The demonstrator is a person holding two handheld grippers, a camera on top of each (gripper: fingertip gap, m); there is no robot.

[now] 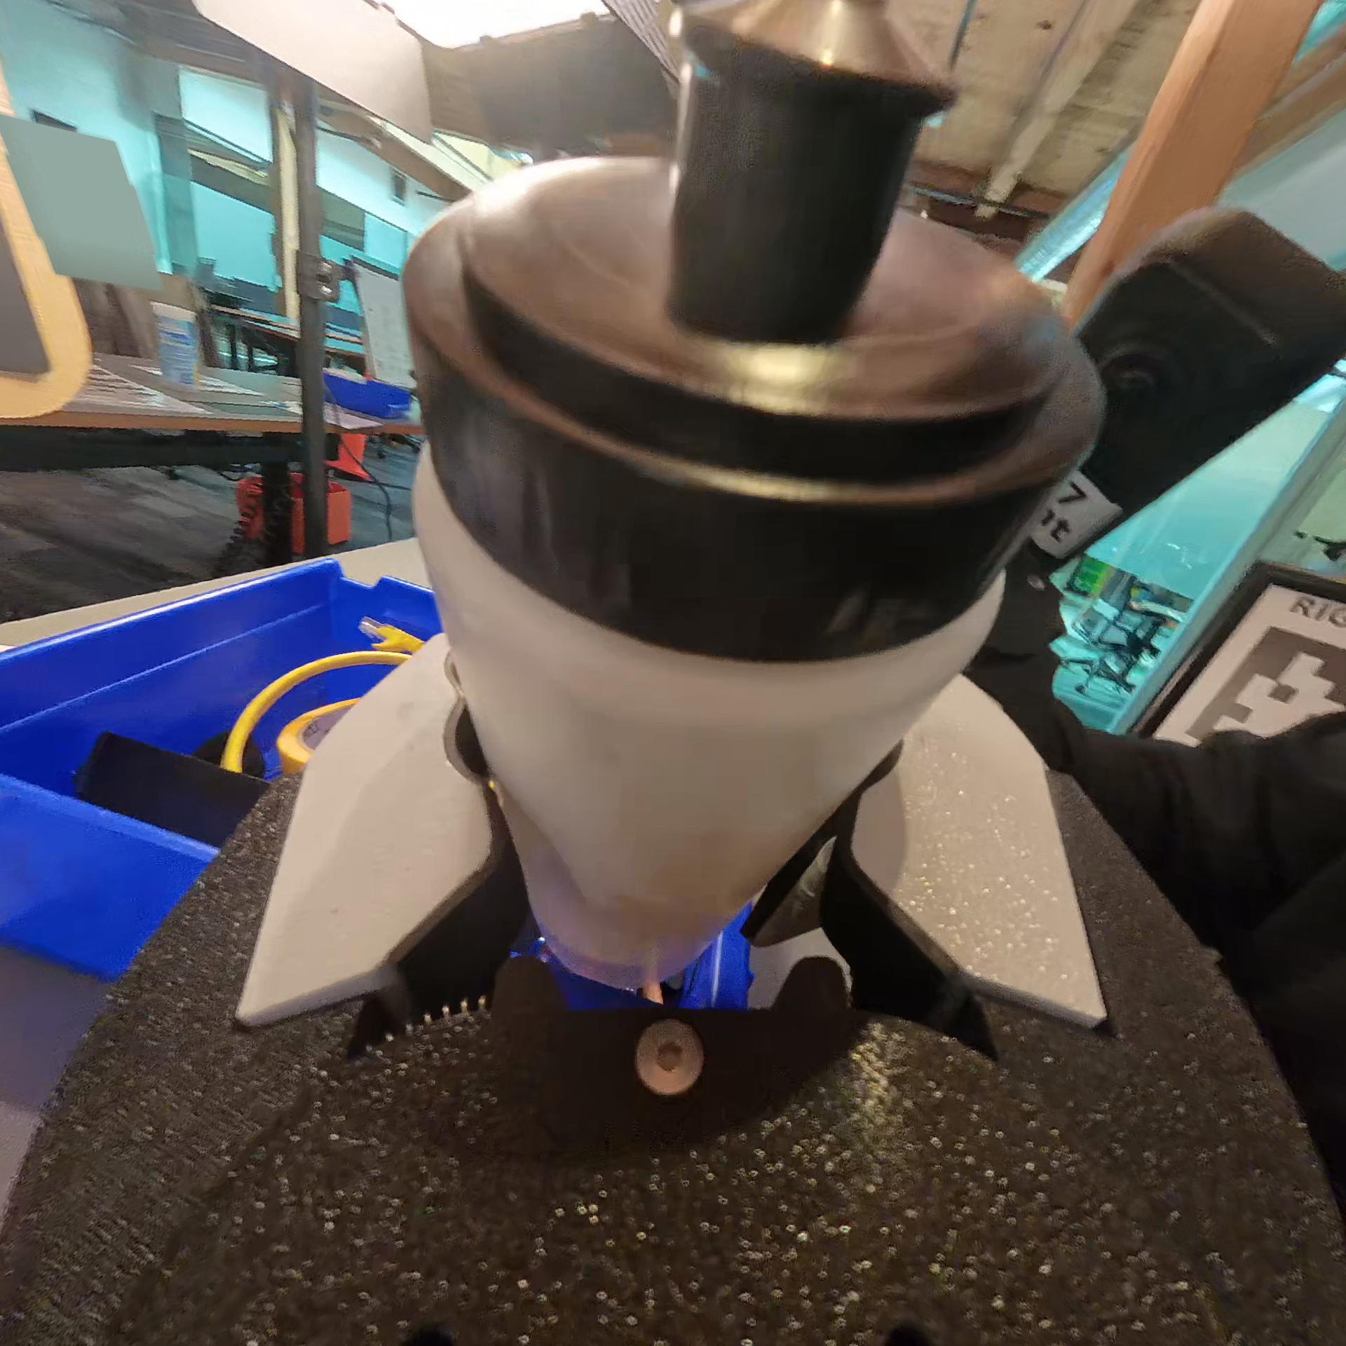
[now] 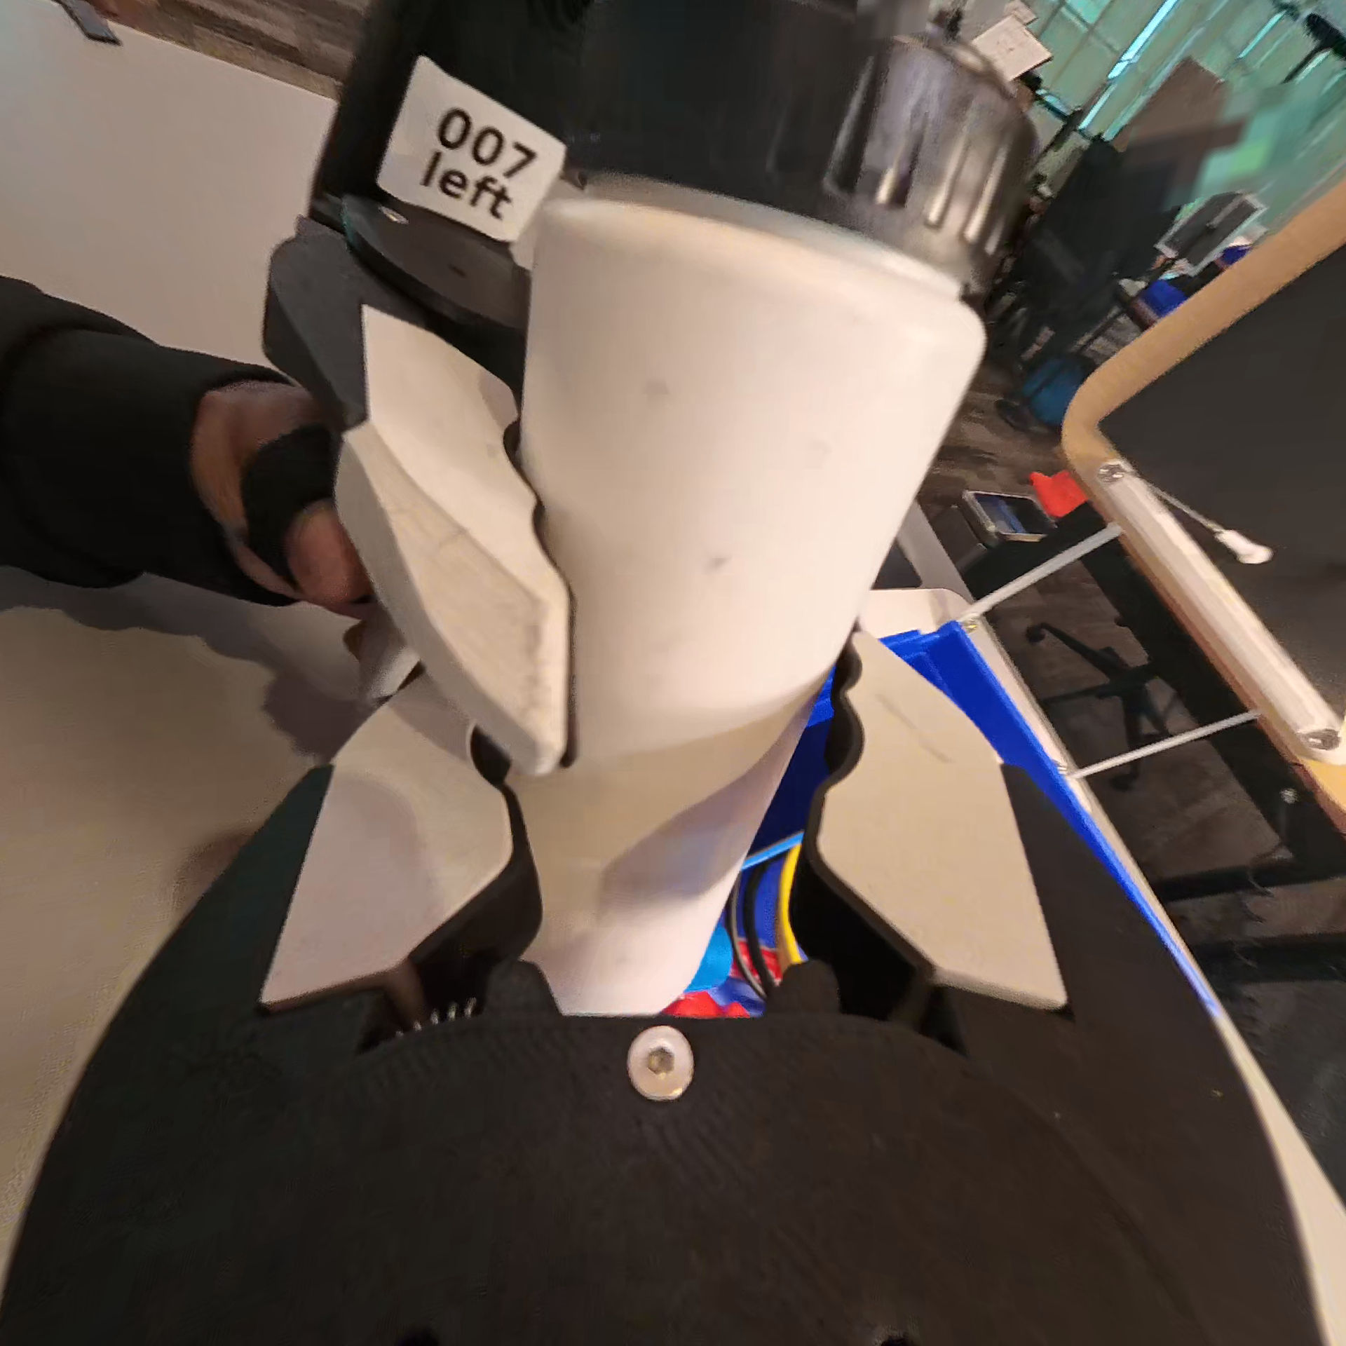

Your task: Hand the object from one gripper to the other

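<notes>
Bottle (image 1: pixel 699 728) sits clamped between left tool (image 1: pixel 677 736) fingers; right tool (image 2: pixel 670 736) seemingly spread around its base.

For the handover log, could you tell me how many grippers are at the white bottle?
2: the left gripper is shut on the white bottle; the right gripper sits open around it.

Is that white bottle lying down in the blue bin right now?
No. The white bottle is held up in the air between gripper fingers, above the blue bin, which shows only behind and below it.
</notes>
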